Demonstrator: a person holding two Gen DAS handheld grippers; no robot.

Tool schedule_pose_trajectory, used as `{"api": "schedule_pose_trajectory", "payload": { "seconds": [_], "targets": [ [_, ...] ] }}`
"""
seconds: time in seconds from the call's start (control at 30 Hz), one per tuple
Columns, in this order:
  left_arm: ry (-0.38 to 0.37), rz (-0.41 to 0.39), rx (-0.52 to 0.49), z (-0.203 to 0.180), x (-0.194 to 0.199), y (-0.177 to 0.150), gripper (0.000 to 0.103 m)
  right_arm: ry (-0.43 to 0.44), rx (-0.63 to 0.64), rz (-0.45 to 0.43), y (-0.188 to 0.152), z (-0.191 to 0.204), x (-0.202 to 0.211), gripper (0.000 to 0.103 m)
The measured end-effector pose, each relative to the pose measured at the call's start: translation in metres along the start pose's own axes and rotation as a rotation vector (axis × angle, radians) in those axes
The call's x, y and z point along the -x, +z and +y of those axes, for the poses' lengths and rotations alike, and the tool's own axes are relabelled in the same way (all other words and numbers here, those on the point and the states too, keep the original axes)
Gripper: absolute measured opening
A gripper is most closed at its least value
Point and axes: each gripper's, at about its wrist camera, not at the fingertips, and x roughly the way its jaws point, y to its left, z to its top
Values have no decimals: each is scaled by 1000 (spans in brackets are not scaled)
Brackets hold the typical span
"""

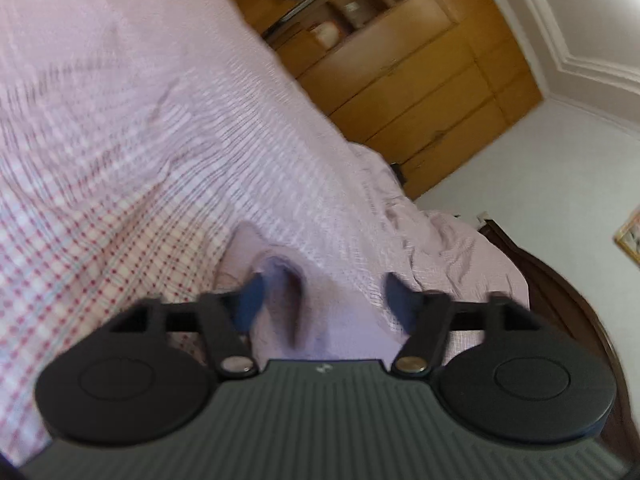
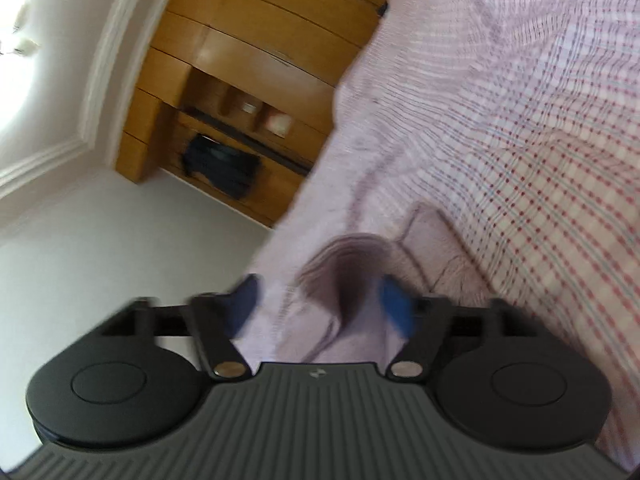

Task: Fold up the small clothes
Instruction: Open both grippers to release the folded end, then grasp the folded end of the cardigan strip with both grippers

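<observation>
A small pale pink garment (image 1: 280,276) lies bunched on the checked bedsheet (image 1: 120,160). In the left wrist view a raised fold of it stands between the blue pads (image 1: 250,300) of my left gripper (image 1: 324,300). The jaws stand wide and open, and the pads do not press the cloth. In the right wrist view another rumpled fold of the pink garment (image 2: 348,264) sits between the fingers of my right gripper (image 2: 320,302). That gripper is open as well, with both blue pads (image 2: 396,304) clear of the fold. Both views are blurred.
The checked sheet (image 2: 540,160) covers the bed in loose wrinkles. A wooden wardrobe (image 1: 420,80) with open shelves stands beyond the bed, also seen as the wardrobe (image 2: 248,60). A dark wooden bed frame (image 1: 560,280) edges the bed at the right. White walls lie behind.
</observation>
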Motion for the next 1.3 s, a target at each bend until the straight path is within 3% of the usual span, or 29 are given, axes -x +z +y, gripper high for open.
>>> {"api": "schedule_pose_trajectory", "payload": {
  "seconds": [0.13,0.23,0.33,0.4,0.47,0.57,0.7,0.9,1.0,1.07,1.13,1.2,1.3],
  "targets": [
    [43,26,-286,-36,21,-18,75,73,75,25,-14,16,35,98],
    [28,155,-443,-64,15,-39,75,101,216,102,-26,35,41,95],
    [66,288,-522,-82,-7,-54,75,29,378,245,-41,62,21,70],
    [119,285,-524,-87,-20,-60,75,-45,492,307,-54,77,2,47],
    [162,288,-497,-86,-37,-56,75,-89,559,349,-65,88,-19,43],
    [203,282,-454,-82,-61,-39,74,-101,550,407,-72,93,-50,43],
    [230,278,-454,-80,-88,-16,74,-179,533,463,-72,102,-90,43],
    [207,268,-499,-81,-104,4,75,-188,534,400,-58,105,-136,43],
    [257,205,-472,-72,-102,12,75,-210,529,309,-47,100,-137,44],
    [238,196,-420,-63,-96,15,75,-226,502,238,-42,95,-129,45],
    [227,200,-402,-58,-86,13,75,-235,484,204,-38,90,-120,53],
    [227,207,-413,-58,-73,8,75,-238,475,197,-37,87,-105,67],
    [236,213,-437,-62,-52,-1,75,-206,458,222,-39,87,-78,69]
  ]
}}
